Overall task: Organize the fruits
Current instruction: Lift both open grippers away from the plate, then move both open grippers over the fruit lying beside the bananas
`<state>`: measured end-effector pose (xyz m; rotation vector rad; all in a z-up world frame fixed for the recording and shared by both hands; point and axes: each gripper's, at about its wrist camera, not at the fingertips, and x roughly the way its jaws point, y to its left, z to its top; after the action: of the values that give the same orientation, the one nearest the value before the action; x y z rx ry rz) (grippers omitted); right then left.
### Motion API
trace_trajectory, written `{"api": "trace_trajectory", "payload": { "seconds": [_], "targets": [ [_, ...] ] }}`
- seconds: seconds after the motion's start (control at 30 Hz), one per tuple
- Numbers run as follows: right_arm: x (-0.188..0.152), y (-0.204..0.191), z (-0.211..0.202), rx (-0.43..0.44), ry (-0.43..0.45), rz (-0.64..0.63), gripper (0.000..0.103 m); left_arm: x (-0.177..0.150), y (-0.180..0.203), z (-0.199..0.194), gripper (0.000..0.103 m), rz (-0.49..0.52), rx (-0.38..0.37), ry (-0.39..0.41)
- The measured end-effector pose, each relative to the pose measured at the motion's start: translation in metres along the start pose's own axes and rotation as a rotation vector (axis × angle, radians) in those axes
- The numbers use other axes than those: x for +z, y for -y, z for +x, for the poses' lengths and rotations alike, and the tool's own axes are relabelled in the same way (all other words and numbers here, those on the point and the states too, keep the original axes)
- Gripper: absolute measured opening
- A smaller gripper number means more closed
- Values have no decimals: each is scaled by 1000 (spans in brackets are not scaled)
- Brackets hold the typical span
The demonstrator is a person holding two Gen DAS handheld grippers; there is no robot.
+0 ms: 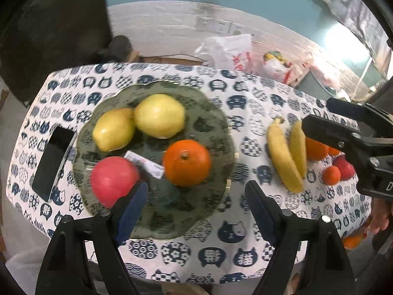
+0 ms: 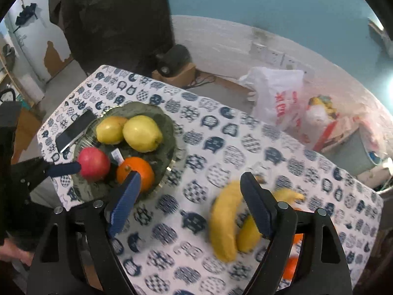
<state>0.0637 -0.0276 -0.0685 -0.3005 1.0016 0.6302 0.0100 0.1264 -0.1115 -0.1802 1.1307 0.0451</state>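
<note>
Two hand-held grippers, both wide and empty — the right hand-held gripper (image 2: 190, 201) hangs nearest the bananas (image 2: 224, 221), their long axis running roughly along its fingers; the left hand-held gripper (image 1: 196, 196) overlooks the plate (image 1: 216, 123) on the worktop (image 1: 245, 245).

Both handheld grippers are held angled steeply downward, jaws spread wide with nothing gripped between the blue pads. The left gripper (image 1: 196, 194) is seen at the left, the right gripper (image 2: 190, 188) at the right; part of a hand (image 1: 380, 218) is glimpsed behind the right one.
</note>
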Motion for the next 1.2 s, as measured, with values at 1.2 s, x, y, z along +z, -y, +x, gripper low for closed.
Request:
{"api": "trace_trajectory", "payload": {
  "seconds": [1.2],
  "targets": [
    [-122, 189, -75, -185, -51, 337, 85, 10, 203, 28, 84, 346, -64, -66]
  ]
}}
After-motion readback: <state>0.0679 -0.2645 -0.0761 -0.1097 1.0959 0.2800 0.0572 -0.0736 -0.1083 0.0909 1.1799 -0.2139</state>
